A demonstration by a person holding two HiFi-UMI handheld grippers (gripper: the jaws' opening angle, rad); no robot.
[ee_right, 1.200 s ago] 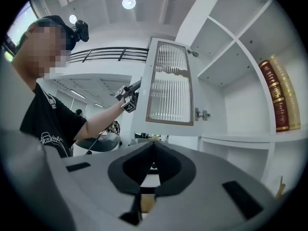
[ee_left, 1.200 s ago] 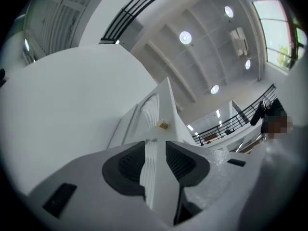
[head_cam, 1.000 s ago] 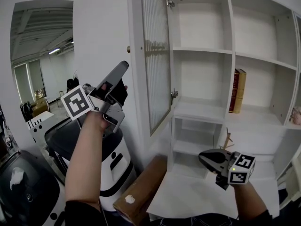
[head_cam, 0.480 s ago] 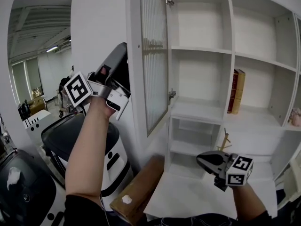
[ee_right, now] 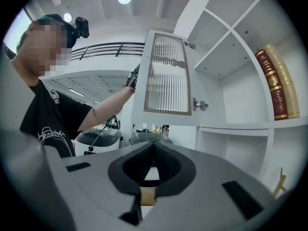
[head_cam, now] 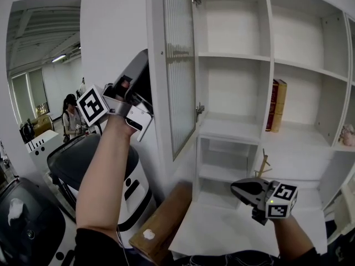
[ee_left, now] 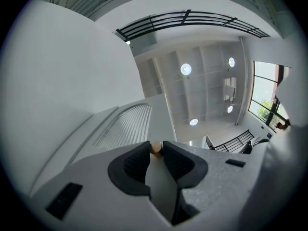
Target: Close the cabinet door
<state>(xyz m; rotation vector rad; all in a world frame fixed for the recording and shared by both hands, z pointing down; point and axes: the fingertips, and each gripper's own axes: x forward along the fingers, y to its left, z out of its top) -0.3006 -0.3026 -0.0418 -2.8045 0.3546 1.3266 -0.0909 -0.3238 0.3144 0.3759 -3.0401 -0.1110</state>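
The white cabinet door (head_cam: 177,65) with its ribbed glass pane stands open, swung out to the left of the shelves. My left gripper (head_cam: 145,60) is raised against the door's outer edge. In the left gripper view its jaws have just been closing, and the pads now pinch the small brass knob (ee_left: 155,148) of the door (ee_left: 122,124). My right gripper (head_cam: 236,188) hangs low in front of the cabinet's lower shelf, shut with nothing between its jaws. The right gripper view shows the door (ee_right: 166,76) with the left hand at its edge.
Two books (head_cam: 274,105) stand on a middle shelf of the open cabinet (head_cam: 233,129). A brown board (head_cam: 163,223) leans below the door. A white machine with a black top (head_cam: 83,159) stands at the left. A person (head_cam: 69,118) is far behind.
The left gripper rose from beside the door to its edge and closed on the knob. The right gripper has stayed where it was.
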